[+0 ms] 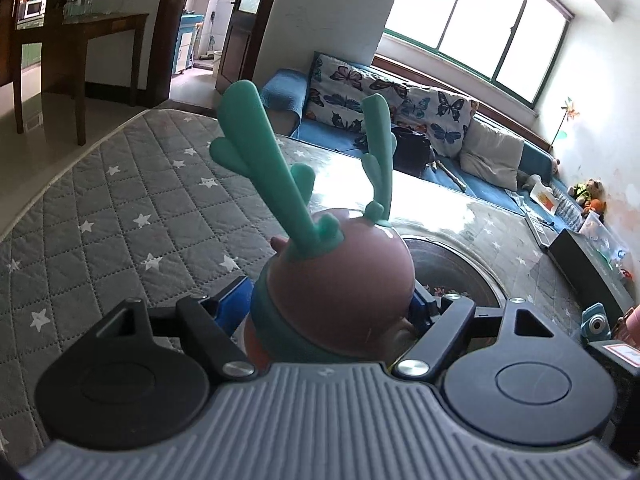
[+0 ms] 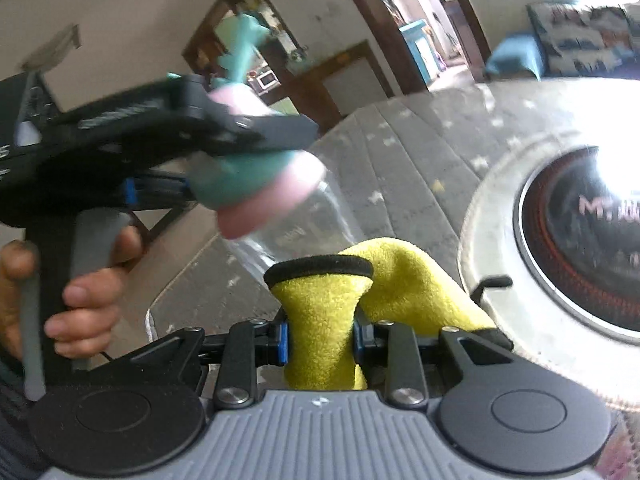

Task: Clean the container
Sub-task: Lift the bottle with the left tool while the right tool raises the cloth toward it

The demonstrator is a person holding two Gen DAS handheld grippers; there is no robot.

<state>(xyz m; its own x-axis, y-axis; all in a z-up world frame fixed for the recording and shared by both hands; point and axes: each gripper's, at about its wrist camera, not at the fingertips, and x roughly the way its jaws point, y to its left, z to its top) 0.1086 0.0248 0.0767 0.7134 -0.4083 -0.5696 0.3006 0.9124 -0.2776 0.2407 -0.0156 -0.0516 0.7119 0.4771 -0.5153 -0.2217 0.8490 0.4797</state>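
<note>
The container is a clear bottle (image 2: 304,220) with a pink domed lid (image 1: 344,280) and teal antlers (image 1: 256,148). My left gripper (image 1: 326,308) is shut on it around the teal collar, and its blue pads (image 1: 230,304) press on both sides. In the right wrist view the bottle hangs tilted above the table, its clear body pointing down to the right. My right gripper (image 2: 320,340) is shut on a yellow cloth (image 2: 320,312), whose black-edged fold sits just below the bottle's clear end. That view is blurred, so I cannot tell whether they touch.
A grey quilted star cloth (image 1: 120,208) covers the table. A round black cooker plate (image 2: 580,232) is set into it on the right. A black box (image 1: 588,264) and a small blue camera (image 1: 596,322) lie at the right edge. A blue sofa with butterfly cushions (image 1: 400,100) stands behind. A hand (image 2: 88,292) grips the left handle.
</note>
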